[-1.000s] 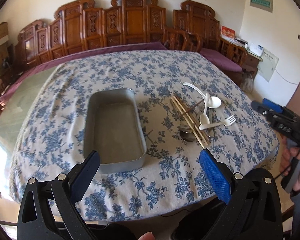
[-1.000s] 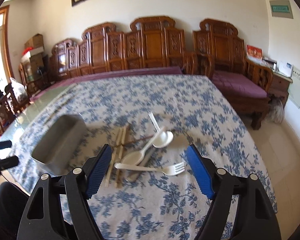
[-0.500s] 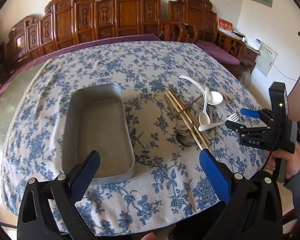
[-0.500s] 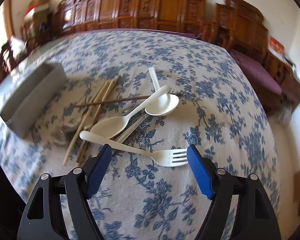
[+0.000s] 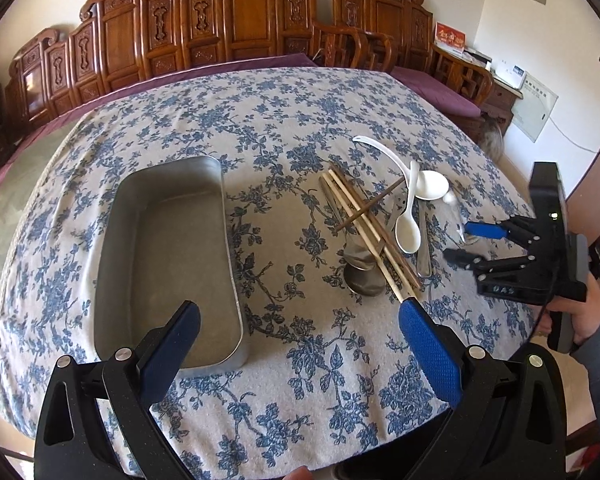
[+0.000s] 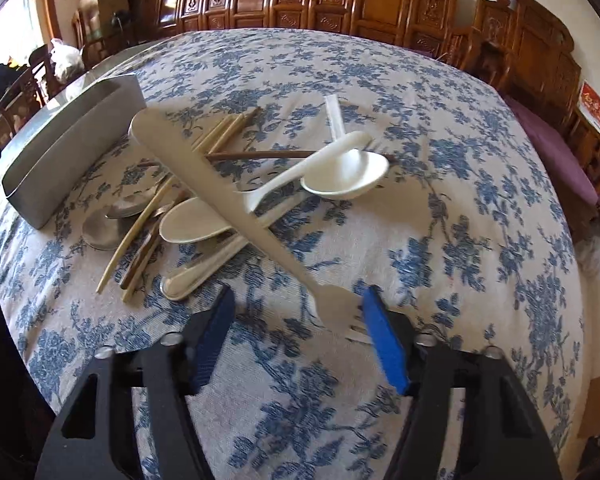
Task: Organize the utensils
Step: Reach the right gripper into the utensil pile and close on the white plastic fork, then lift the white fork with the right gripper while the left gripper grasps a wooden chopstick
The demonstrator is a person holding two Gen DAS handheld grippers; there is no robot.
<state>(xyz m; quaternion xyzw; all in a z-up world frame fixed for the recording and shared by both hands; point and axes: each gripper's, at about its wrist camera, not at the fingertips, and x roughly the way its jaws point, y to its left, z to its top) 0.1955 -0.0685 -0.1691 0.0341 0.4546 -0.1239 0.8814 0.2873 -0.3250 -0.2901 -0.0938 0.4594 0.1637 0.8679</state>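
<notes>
A white plastic fork (image 6: 260, 224) lies slantwise across the utensil pile, its tines between my right gripper's jaws. The right gripper (image 6: 298, 296) is closing: the right pad touches the tines, the left pad (image 6: 216, 332) stands clear. The pile holds chopsticks (image 6: 140, 232), a white plastic spoon (image 6: 192, 226), a white soup spoon (image 6: 348, 176) and a metal spoon (image 6: 100, 228). The empty metal tray (image 5: 168, 248) sits left of the pile (image 5: 380, 232). My left gripper (image 5: 298, 312) hovers open over the tray's near end. The right gripper (image 5: 466, 244) reaches in at the pile's right side.
The round table wears a blue-flowered cloth (image 5: 300, 120). Carved wooden chairs (image 5: 252, 16) and a bench with purple cushions (image 5: 436, 88) ring the far side. A person's hand (image 5: 588, 312) holds the right gripper at the table's right edge.
My right gripper has come down onto the fork and its jaws have narrowed. The fork has swung from crosswise to slantwise. My left gripper has moved in over the table near the tray.
</notes>
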